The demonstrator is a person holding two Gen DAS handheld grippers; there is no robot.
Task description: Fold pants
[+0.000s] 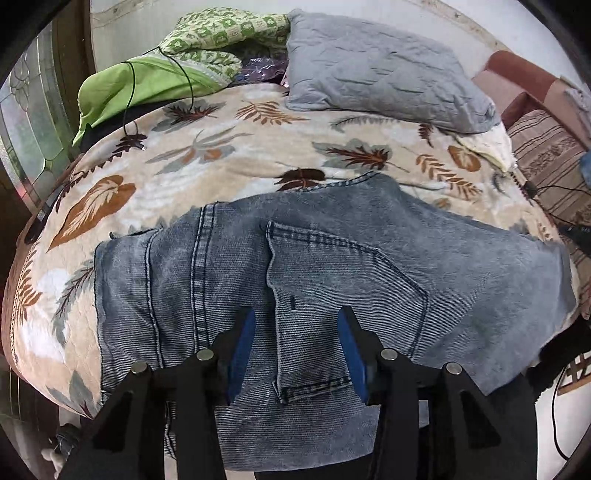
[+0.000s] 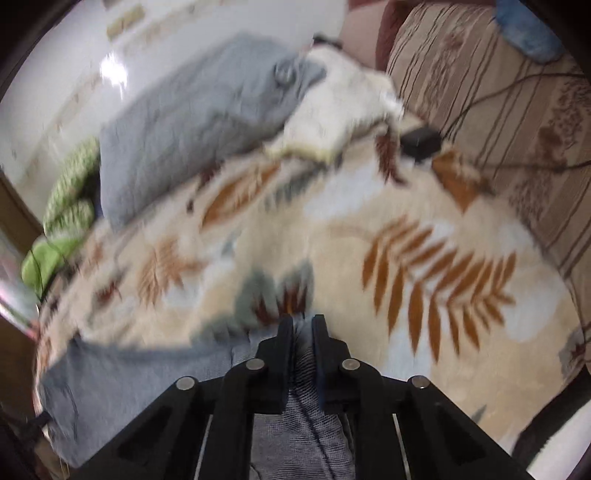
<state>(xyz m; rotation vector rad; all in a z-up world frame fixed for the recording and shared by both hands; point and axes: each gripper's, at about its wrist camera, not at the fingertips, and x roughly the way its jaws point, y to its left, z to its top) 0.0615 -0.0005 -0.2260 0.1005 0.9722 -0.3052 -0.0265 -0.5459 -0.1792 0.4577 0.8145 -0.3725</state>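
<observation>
Faded blue denim pants (image 1: 332, 258) lie spread across the near part of a bed, back side up, with a back pocket (image 1: 332, 288) in the middle of the left wrist view. My left gripper (image 1: 297, 314) hovers over that pocket, its blue pads apart and nothing pinched between them. In the blurred right wrist view the pants (image 2: 129, 376) trail off to the lower left. My right gripper (image 2: 303, 321) is shut on a fold of the denim, which shows as a thin ribbed strip between the black fingers.
A leaf-print blanket (image 1: 221, 155) covers the bed. A grey pillow (image 1: 376, 74) and a green patterned cloth (image 1: 221, 33) lie at the far side. A striped cushion (image 1: 546, 155) stands at the right, and a black cable (image 1: 188, 81) runs over the green cloth.
</observation>
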